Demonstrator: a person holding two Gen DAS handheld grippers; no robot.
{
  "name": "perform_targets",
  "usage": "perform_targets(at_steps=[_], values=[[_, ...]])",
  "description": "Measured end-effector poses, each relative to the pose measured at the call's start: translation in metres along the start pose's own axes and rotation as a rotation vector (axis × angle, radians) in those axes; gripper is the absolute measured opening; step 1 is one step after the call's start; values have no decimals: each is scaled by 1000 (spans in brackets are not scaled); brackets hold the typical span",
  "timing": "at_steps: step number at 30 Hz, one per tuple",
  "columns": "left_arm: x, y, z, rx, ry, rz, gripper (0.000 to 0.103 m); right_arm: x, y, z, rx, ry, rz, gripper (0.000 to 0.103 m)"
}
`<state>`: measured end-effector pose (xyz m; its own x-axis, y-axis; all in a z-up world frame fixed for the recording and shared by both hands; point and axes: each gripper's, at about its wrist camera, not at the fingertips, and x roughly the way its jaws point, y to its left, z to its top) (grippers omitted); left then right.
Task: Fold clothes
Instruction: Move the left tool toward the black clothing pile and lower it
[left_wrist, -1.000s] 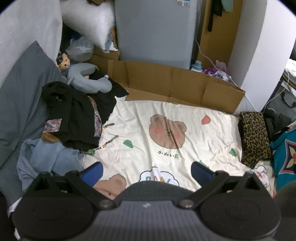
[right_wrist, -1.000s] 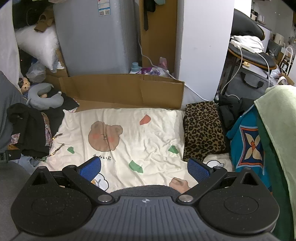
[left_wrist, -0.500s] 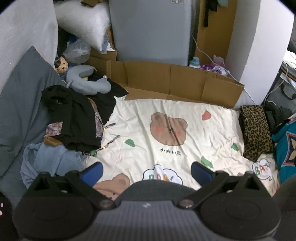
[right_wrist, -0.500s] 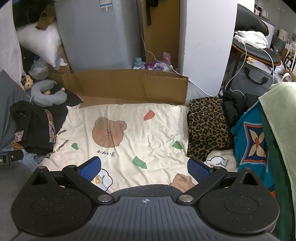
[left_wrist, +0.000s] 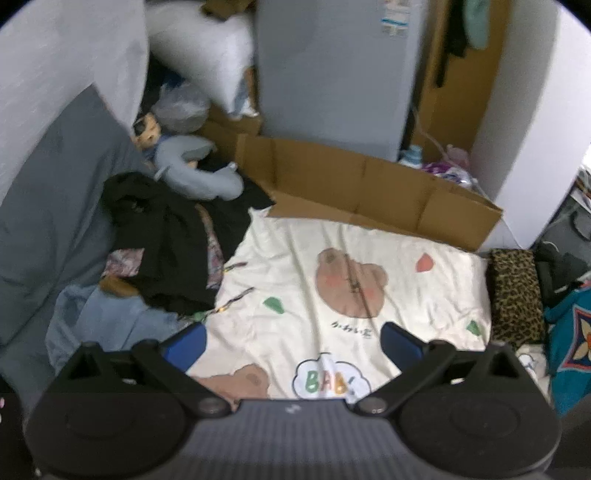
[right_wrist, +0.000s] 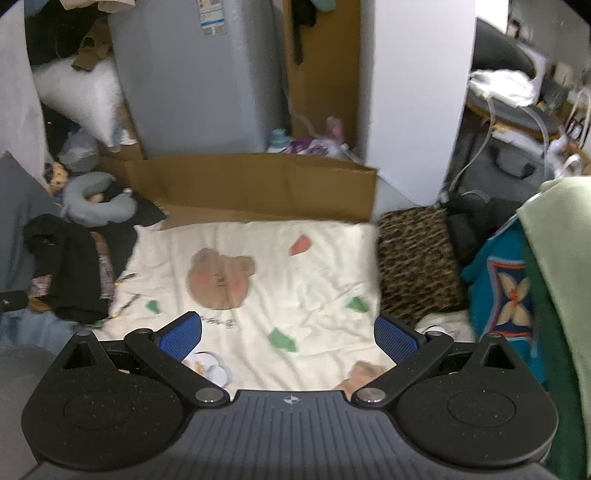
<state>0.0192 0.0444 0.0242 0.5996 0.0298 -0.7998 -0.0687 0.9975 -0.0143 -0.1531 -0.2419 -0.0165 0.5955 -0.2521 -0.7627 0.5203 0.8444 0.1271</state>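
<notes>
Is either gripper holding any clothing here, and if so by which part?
Nothing is held. The left gripper and right gripper are both open above the bear-print sheet.

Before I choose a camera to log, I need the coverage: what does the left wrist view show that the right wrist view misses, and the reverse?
Only the left wrist view shows the "BABY" cloud print whole, and more of the crumpled light-blue denim garment. Only the right wrist view shows the pale green towel and the grey chair stacked with white cloth. Both show the cream bear-print sheet, black clothes pile, leopard-print fabric, brown cardboard, and open, empty jaws.
</notes>
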Motion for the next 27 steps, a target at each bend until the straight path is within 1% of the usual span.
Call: perform_targets(at_steps=[2,6,9,12,15,23,27], values=[[3,9,3,-16,0,-8,96,3,2,4,5,-7,33,102],[14,27,5,-32,9,7,96,12,8,11,15,-16,84,102],[21,43,6,-54,5,28,96,19,14,13,17,-28,89,102],[25,59,8,-74,-31,56,94,28,20,14,3,-34,95,102],[33,72,11,-90,-42,73,93,41,24,15,1,-20,122,102],[69,99,12,-114,-21,97,85,81,32,16,24,-7,155,102],[93,110,10,-125,-8,101,81,102,40,13,11,2,156,102]])
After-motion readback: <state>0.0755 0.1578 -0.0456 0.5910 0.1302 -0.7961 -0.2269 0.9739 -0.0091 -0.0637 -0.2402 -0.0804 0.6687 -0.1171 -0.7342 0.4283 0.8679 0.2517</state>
